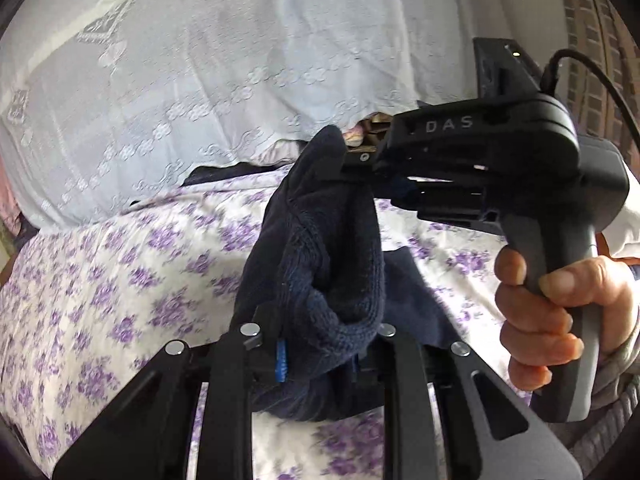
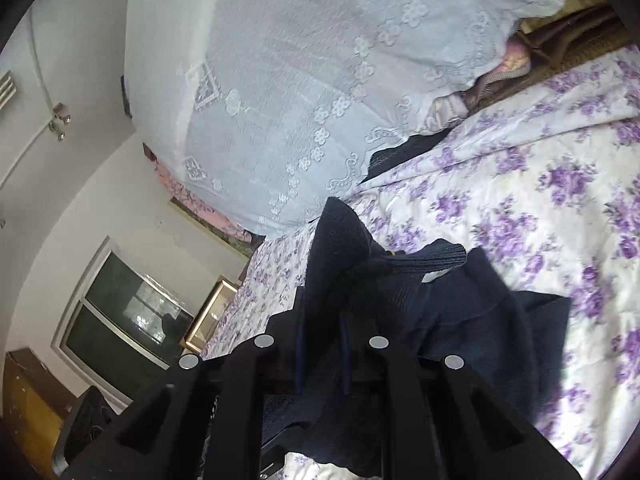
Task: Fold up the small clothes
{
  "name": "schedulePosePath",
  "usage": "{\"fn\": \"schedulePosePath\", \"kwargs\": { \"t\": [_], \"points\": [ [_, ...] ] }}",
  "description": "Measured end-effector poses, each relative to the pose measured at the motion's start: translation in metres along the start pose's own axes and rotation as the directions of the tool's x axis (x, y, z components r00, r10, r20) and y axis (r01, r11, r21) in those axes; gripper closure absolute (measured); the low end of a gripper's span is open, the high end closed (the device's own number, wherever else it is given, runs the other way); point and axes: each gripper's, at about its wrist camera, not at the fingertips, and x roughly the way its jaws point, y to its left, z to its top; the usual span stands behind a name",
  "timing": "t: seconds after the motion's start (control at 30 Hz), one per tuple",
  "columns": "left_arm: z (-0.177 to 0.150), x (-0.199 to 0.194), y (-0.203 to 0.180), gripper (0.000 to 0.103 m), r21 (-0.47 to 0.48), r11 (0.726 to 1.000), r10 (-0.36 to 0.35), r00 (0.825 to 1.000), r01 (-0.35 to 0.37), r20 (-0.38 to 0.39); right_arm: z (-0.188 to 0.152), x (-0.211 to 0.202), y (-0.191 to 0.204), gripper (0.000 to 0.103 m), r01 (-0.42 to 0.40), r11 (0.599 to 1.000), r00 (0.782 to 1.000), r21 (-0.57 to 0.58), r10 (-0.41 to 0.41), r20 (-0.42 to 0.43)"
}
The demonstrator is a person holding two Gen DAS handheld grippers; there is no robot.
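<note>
- Over the flowered bedsheet [image 1: 100,280]: dark knit garment [image 1: 320,264] hangs in the air, stretched between both grippers.
- left gripper [image 1: 320,344]: jaws closed on its lower edge.
- right gripper [image 1: 352,168]: jaws clamped on its top edge.
- Step, likely: mid-fold lift. Next: bring the edges together, lay it flat.

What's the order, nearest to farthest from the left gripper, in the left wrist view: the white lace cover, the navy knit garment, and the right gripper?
1. navy knit garment, clamped in the left gripper.
2. right gripper, ahead and to the right, pinching the garment's upper end.
3. white lace cover, behind, over the far bedding.
</note>
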Motion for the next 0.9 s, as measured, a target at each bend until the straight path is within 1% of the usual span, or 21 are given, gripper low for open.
{"fn": "schedulePosePath", "kwargs": {
  "t": [0.2,0.3,0.43,0.5,0.53,0.6,0.67,0.7,0.73,0.77,0.8,0.83,0.87,0.9],
  "points": [
    [0.003,0.024,-0.037,0.083,0.05,0.999,-0.011,0.999,0.013,-0.033,0.003,-0.009,-0.042,0.088,0.054,0.996,0.999,0.068,-0.054,0.005],
    [0.002,0.038,-0.046,0.083,0.061,0.998,-0.015,0.999,0.018,-0.05,0.002,-0.007,-0.059,0.088,0.076,0.993,0.997,0.096,-0.076,0.001],
    [-0.003,0.053,-0.059,0.082,0.066,0.996,-0.046,0.995,0.052,-0.084,-0.002,-0.002,-0.082,0.089,0.141,0.982,0.99,0.124,-0.139,-0.019],
    [-0.009,0.063,-0.067,0.08,0.08,0.994,-0.071,0.991,0.08,-0.11,-0.005,-0.001,-0.1,0.088,0.189,0.968,0.982,0.165,-0.185,-0.043],
    [-0.013,0.069,-0.071,0.08,0.091,0.992,-0.078,0.989,0.089,-0.123,-0.007,-0.001,-0.11,0.088,0.209,0.96,0.978,0.189,-0.202,-0.053],
    [-0.025,0.076,-0.083,0.076,0.143,0.986,-0.069,0.988,0.089,-0.14,-0.013,0.001,-0.131,0.085,0.234,0.94,0.972,0.248,-0.221,-0.079],
    [-0.033,0.076,-0.092,0.073,0.201,0.977,-0.048,0.99,0.074,-0.129,-0.017,0.005,-0.142,0.084,0.25,0.93,0.968,0.271,-0.233,-0.094],
    [-0.035,0.076,-0.093,0.063,0.205,0.974,-0.065,0.989,0.092,-0.134,-0.017,0.005,-0.144,0.084,0.247,0.928,0.969,0.279,-0.23,-0.092],
    [-0.035,0.074,-0.091,0.06,0.195,0.973,-0.095,0.986,0.121,-0.138,-0.017,0.005,-0.144,0.083,0.245,0.927,0.969,0.283,-0.228,-0.091],
    [-0.034,0.067,-0.087,0.054,0.174,0.975,-0.119,0.983,0.142,-0.137,-0.016,0.005,-0.142,0.079,0.251,0.93,0.968,0.27,-0.235,-0.09],
    [-0.033,0.06,-0.082,0.042,0.15,0.973,-0.157,0.978,0.178,-0.139,-0.015,0.005,-0.141,0.071,0.261,0.929,0.965,0.262,-0.244,-0.093],
    [-0.033,0.052,-0.076,0.034,0.123,0.969,-0.196,0.97,0.213,-0.141,-0.014,0.003,-0.141,0.067,0.262,0.927,0.965,0.267,-0.247,-0.089],
    [-0.033,0.039,-0.067,0.022,0.095,0.965,-0.233,0.964,0.246,-0.129,-0.012,-0.003,-0.139,0.062,0.261,0.924,0.965,0.28,-0.253,-0.067],
    [-0.033,0.029,-0.06,0.014,0.082,0.963,-0.246,0.963,0.255,-0.106,-0.01,-0.01,-0.135,0.049,0.28,0.918,0.959,0.28,-0.28,-0.043]
  ]
}}
